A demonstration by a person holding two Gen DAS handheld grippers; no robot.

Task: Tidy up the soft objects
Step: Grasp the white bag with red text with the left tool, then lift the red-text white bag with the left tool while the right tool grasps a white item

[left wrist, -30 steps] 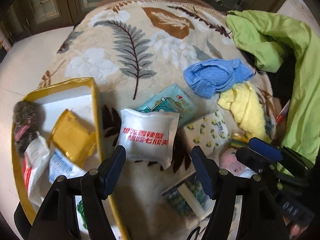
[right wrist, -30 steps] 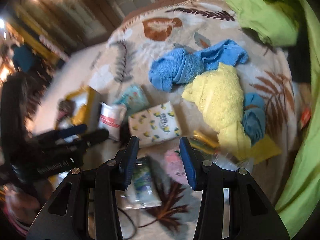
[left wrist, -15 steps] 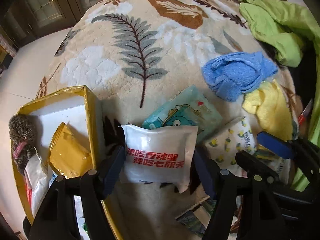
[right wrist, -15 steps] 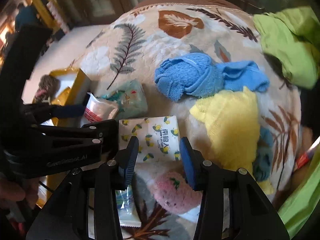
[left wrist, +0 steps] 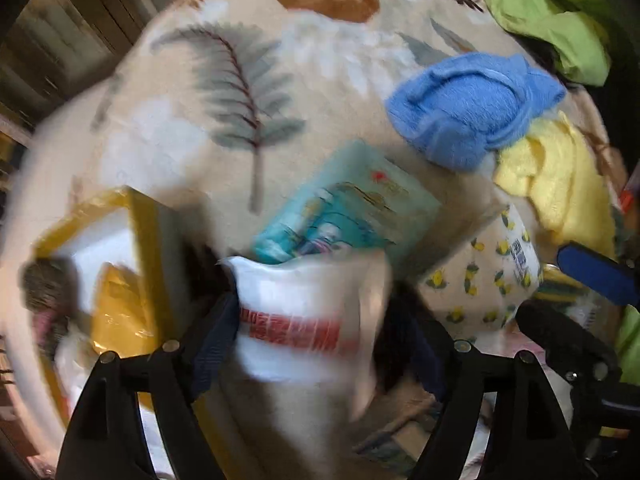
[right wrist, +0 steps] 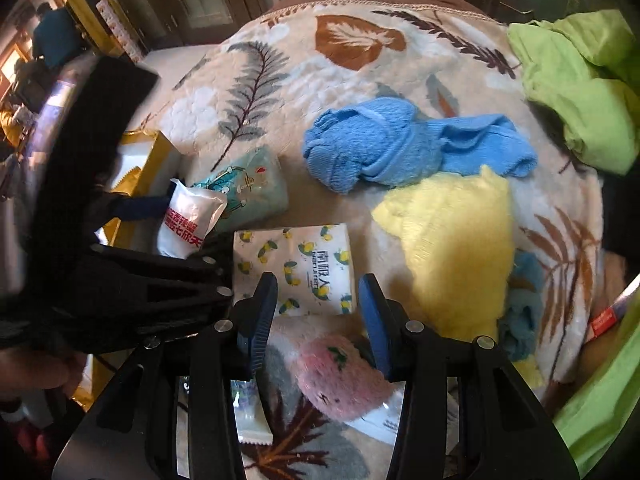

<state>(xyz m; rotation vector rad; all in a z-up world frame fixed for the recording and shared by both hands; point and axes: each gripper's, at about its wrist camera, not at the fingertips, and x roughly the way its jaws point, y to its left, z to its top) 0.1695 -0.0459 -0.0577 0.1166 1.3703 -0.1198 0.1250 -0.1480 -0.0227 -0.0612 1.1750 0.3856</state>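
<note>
Leaf-patterned fleece blanket [right wrist: 280, 80], lower left of frame: left tongs [left wrist: 316, 320], open a second ago, now pinch the white red-lettered soft packet [left wrist: 304, 312], bound for the yellow-rimmed tray [left wrist: 140, 216]; right tongs [right wrist: 318, 312] hover open, empty.

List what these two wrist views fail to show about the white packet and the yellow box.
- White packet: left view motion-blurred, red print unreadable; whether the left gripper pinches it, unclear.
- Yellow box: contents smeared by blur in the left view; the right view shows only its corner behind the left gripper.
- Pink plush: partly behind the right gripper.
</note>
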